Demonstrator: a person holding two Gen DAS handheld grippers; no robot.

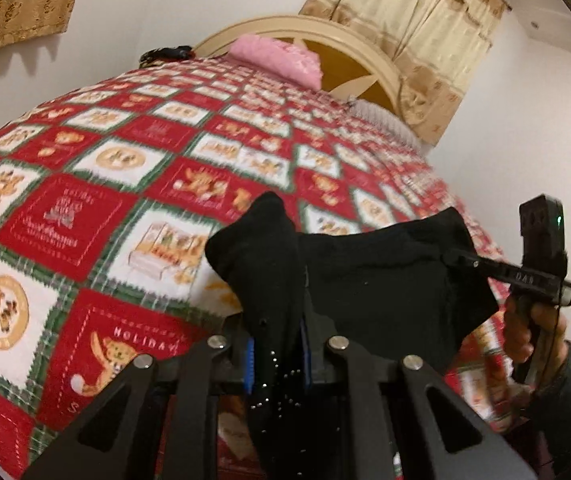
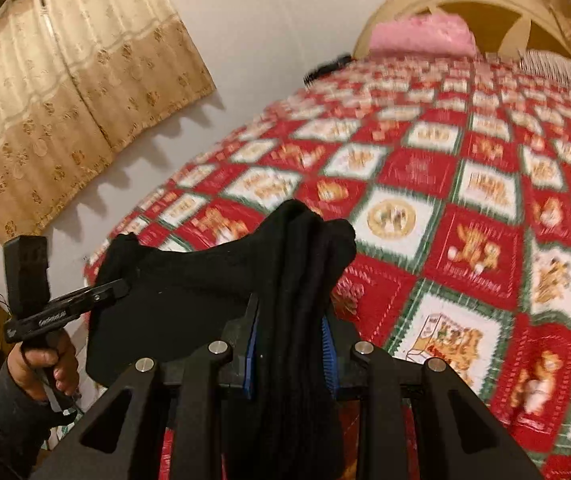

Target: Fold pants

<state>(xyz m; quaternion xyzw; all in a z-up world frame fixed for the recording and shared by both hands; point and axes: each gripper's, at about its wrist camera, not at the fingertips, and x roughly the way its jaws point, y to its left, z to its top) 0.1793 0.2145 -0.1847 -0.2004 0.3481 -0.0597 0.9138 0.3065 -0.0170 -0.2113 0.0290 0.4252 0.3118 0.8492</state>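
Observation:
The black pants (image 1: 385,276) hang stretched between my two grippers above the foot of the bed. My left gripper (image 1: 277,356) is shut on one bunched end of the pants, which sticks up past the blue pads. My right gripper (image 2: 291,354) is shut on the other bunched end (image 2: 305,264). In the left wrist view the right gripper (image 1: 451,258) bites the pants from the right. In the right wrist view the left gripper (image 2: 123,288) bites them from the left.
The bed carries a red, white and green holiday quilt (image 1: 133,184), also in the right wrist view (image 2: 465,200). A pink pillow (image 1: 277,58) lies by the cream headboard (image 1: 365,52). Beige curtains (image 2: 65,92) hang on the white wall. A dark object (image 1: 165,54) lies at the quilt's far corner.

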